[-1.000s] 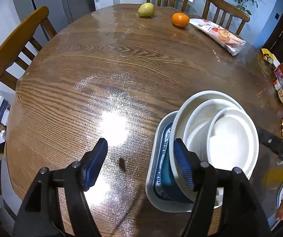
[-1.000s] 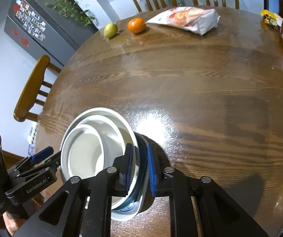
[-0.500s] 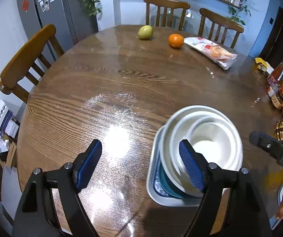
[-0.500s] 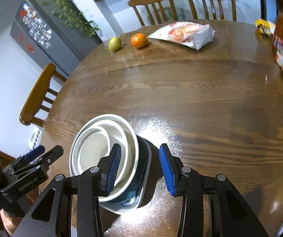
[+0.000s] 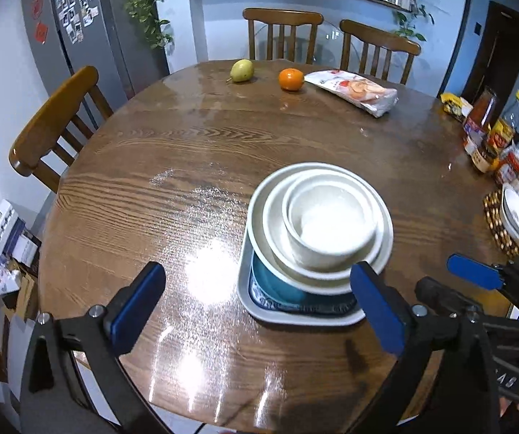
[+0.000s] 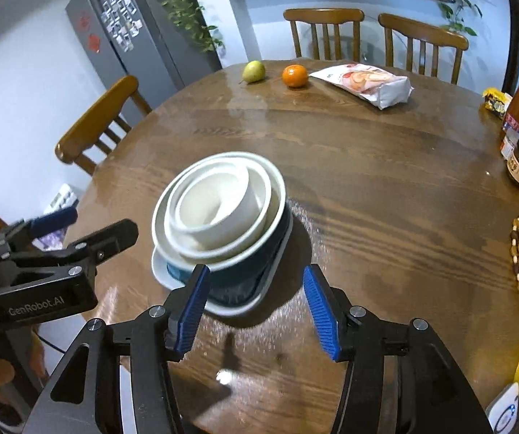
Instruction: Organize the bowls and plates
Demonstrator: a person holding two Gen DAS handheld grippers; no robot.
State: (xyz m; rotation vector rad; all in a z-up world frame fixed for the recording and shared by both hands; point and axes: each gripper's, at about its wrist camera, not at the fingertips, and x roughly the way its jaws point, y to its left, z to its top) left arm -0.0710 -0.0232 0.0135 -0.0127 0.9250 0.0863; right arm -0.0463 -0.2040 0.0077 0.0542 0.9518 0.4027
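Three white bowls (image 5: pixel 326 224) sit nested on a teal bowl (image 5: pixel 270 284) in one tray (image 5: pixel 295 316) on the table (image 5: pixel 223 137), both the left gripper (image 5: pixel 256 305) and right gripper (image 6: pixel 257 309) hovering spread wide, gripping nothing.

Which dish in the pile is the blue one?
The teal-blue bowl, low in the stack. It sits on the white rectangular tray, underneath the three nested white bowls. It is the only coloured bowl; the ones above are white.
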